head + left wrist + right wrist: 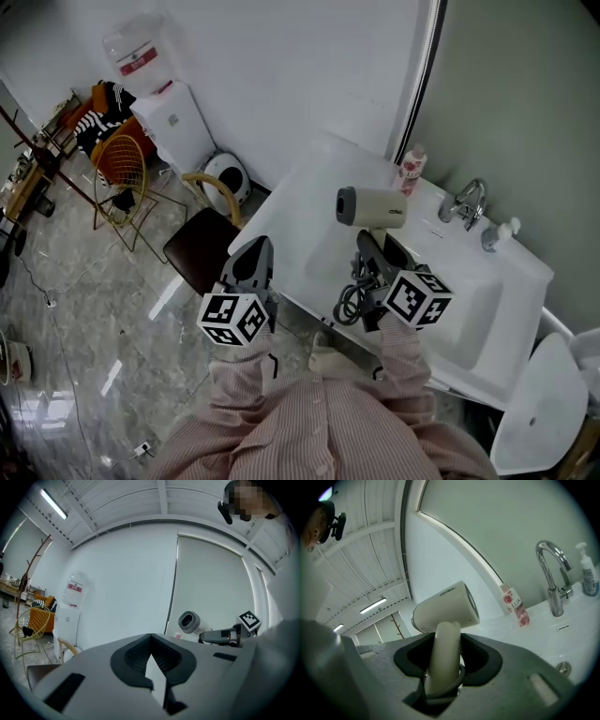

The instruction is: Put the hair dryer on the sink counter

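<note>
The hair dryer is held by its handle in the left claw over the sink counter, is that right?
Not quite: the right claw holds the hair dryer by its handle over the sink counter, as the right gripper view shows.

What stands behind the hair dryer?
A pink-labelled bottle on the sink counter, by the wall. The hair dryer itself covers the counter left of the bottle.

Shirt (pixel 319 422): pink-white pinstripe, long sleeves. Left claw (pixel 253 248) and right claw (pixel 380 248): grey moulded shells, black ribbed pads, each with a black-and-white square-marker cube (pixel 232 319).
</note>
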Motion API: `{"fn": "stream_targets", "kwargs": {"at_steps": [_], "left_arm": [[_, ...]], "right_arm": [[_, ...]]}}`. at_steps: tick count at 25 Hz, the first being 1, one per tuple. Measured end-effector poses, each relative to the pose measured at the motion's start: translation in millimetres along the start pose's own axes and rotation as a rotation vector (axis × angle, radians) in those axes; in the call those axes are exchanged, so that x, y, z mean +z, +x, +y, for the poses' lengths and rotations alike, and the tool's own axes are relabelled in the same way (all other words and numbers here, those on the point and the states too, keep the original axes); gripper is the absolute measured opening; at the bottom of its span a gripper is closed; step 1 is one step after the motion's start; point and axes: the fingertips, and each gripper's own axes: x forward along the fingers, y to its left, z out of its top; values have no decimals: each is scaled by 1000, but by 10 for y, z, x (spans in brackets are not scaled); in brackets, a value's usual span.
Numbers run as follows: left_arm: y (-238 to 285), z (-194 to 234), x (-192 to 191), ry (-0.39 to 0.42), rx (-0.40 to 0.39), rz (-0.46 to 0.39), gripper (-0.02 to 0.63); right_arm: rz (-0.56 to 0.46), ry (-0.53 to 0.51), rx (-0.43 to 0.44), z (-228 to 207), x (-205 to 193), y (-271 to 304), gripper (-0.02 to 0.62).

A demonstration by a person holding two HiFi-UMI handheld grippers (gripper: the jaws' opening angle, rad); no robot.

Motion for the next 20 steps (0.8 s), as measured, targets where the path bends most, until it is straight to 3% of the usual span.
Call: {"fn": "stream_targets", "kwargs": {"at_steps": [11, 20], "left_arm": [[670, 319, -12, -22, 7, 27, -3], [1116, 539, -236, -8, 8, 116, -3]], "right_arm": [[18, 44, 26, -340, 191, 762, 166], [53, 91, 4, -639, 131, 1227, 166]]}}
